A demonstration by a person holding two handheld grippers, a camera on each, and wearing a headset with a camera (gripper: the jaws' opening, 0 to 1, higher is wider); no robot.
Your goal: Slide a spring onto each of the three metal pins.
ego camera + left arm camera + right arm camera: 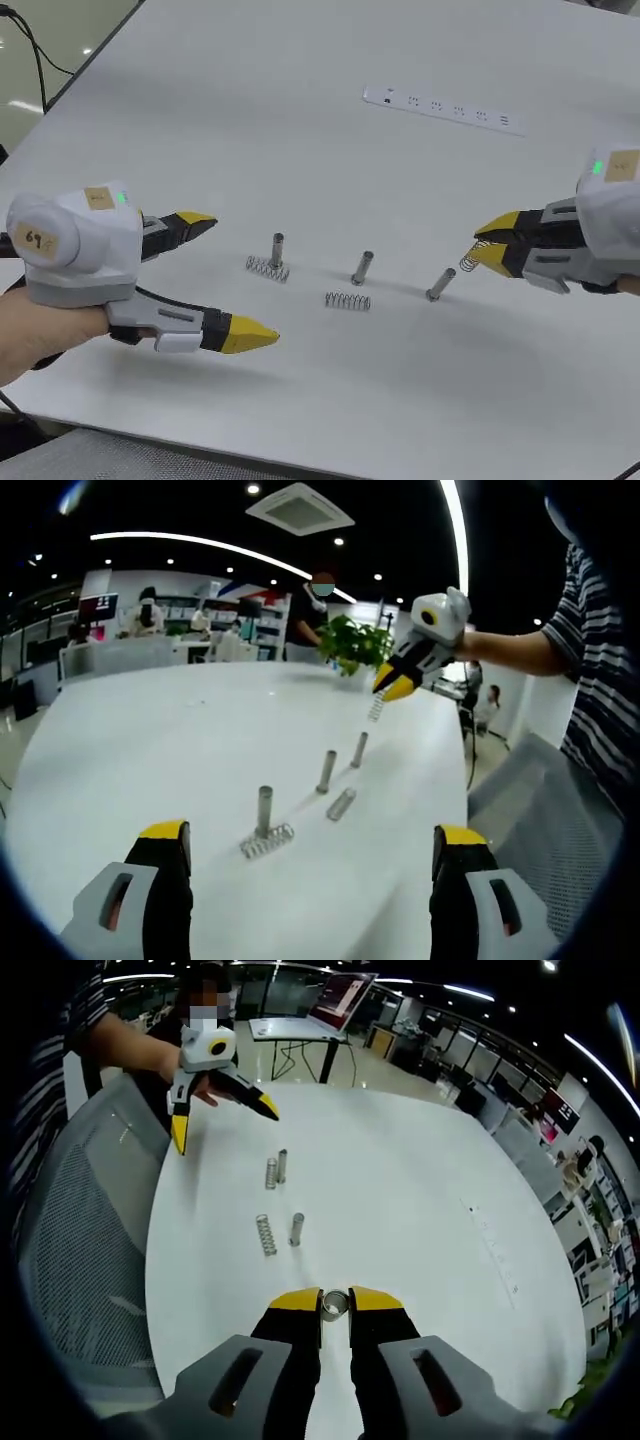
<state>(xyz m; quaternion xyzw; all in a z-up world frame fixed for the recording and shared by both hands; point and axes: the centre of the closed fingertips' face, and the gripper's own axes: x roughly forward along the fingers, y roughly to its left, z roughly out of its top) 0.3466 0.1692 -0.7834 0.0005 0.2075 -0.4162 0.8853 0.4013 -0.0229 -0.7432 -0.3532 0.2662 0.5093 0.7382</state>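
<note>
Pinching a spring between fingers, right gripper hovers.

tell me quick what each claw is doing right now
Left claw: open, holding nothing.
Right claw: closed on a spring.
</note>
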